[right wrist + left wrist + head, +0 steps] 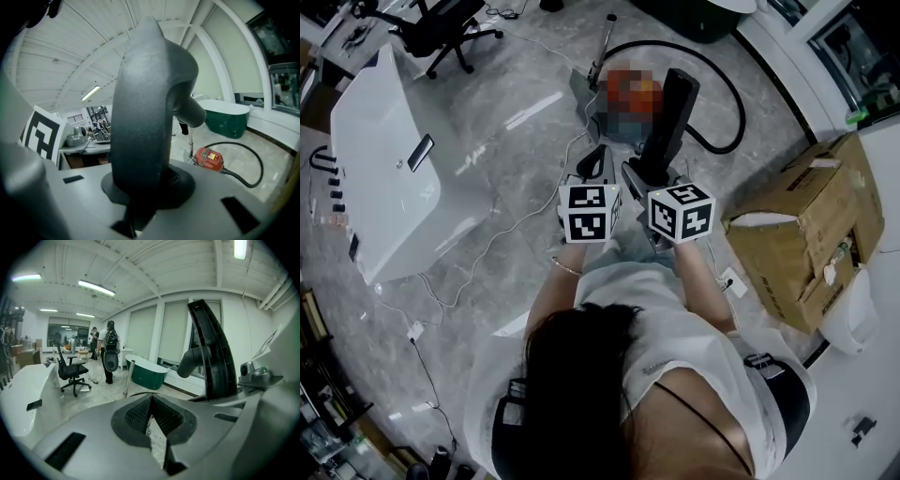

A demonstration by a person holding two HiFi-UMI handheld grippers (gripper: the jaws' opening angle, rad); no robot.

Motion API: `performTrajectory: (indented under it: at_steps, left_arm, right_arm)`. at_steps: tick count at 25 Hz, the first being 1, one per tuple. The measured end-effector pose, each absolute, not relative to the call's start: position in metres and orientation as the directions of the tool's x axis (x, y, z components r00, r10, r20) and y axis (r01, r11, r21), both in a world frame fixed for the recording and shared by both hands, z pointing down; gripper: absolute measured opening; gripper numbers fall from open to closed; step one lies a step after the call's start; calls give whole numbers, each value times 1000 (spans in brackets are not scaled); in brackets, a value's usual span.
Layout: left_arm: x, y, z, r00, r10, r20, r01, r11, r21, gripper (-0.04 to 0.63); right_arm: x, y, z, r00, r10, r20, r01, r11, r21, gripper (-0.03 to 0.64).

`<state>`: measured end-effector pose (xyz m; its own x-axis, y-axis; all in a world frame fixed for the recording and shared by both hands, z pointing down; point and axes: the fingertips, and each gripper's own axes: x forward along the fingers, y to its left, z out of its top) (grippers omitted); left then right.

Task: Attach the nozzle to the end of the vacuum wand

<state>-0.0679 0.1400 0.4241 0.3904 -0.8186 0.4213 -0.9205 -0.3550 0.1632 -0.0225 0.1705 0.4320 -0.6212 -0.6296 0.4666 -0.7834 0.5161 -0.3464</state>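
The black vacuum nozzle (672, 117) stands upright in my right gripper (649, 175), whose jaws are shut on its lower end. In the right gripper view the nozzle (140, 112) fills the middle, its grey connector tube sticking out to the right. Beside it my left gripper (598, 161) is shut with nothing in it; in its own view the pads (151, 416) meet and the nozzle (213, 352) rises at the right. The metal wand (607, 45) stands on the floor ahead by the red vacuum body (209, 159), apart from both grippers.
A black hose (727, 84) loops from the vacuum across the marble floor. A cardboard box (806, 234) sits at the right, a white desk (389, 178) at the left, an office chair (441, 33) beyond it. White cables (487, 248) trail on the floor. A green tub (225, 117) stands farther off.
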Motion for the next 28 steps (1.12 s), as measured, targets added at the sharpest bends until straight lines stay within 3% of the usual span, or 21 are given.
performTrajectory:
  at_steps: [28]
  left_arm:
    - [-55, 103, 445, 360, -819, 446, -933, -318, 169, 3]
  right_arm:
    - [0, 126, 444, -623, -621, 476, -782, 505, -365, 71]
